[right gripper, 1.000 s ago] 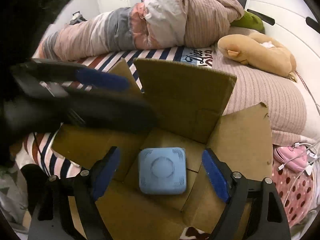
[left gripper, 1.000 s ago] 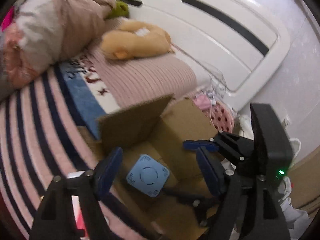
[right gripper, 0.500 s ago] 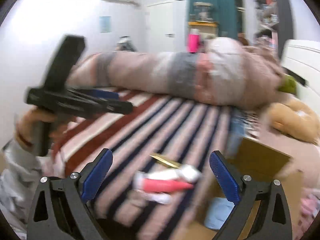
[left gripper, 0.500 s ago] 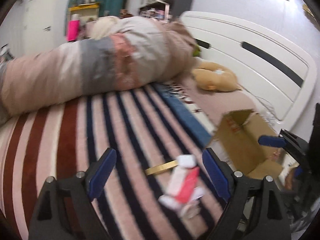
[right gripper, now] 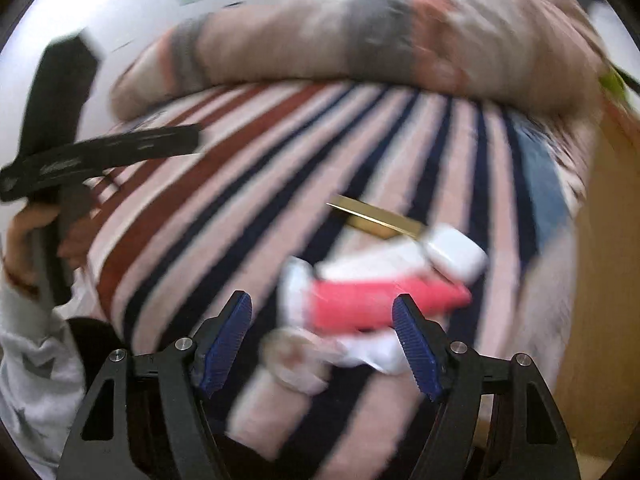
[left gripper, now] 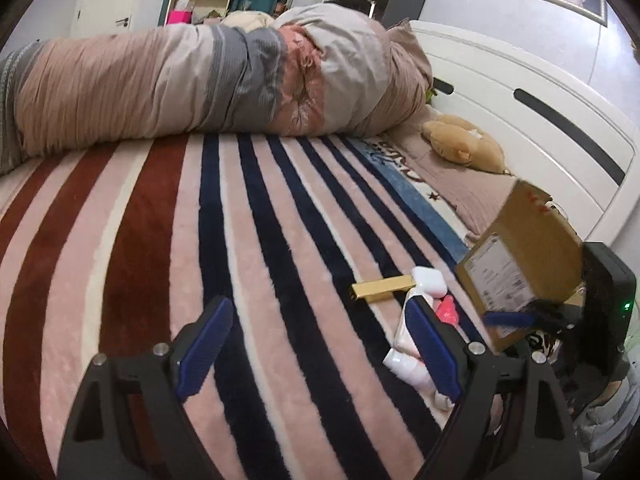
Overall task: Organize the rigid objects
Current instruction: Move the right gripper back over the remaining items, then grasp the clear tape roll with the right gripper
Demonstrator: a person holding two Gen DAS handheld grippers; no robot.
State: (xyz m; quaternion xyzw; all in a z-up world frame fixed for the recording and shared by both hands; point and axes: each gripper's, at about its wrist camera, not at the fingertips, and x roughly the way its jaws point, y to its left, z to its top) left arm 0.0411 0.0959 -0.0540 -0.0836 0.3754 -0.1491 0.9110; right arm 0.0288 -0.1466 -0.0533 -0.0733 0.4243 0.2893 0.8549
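A small pile lies on the striped bedspread: a gold bar-shaped box (left gripper: 382,289) (right gripper: 376,216), a white rounded case (left gripper: 430,280) (right gripper: 456,258), a pink-red tube (right gripper: 384,300) (left gripper: 447,309) and white tubes (left gripper: 404,360) (right gripper: 292,364). A cardboard box (left gripper: 524,252) stands to their right. My left gripper (left gripper: 316,356) is open and empty, low over the bed left of the pile. My right gripper (right gripper: 322,346) is open and empty, just short of the pink tube; that view is blurred.
A rolled quilt (left gripper: 208,80) lies across the far side of the bed. A tan plush toy (left gripper: 464,146) rests by the white headboard (left gripper: 540,120). The right gripper's body (left gripper: 600,312) shows beside the box. The left gripper (right gripper: 80,160) shows at left in the right wrist view.
Both grippers have left the cardboard box, where a blue square object lay, and swung left over the bedspread. The pile of tubes and boxes has come close in front of the right gripper.
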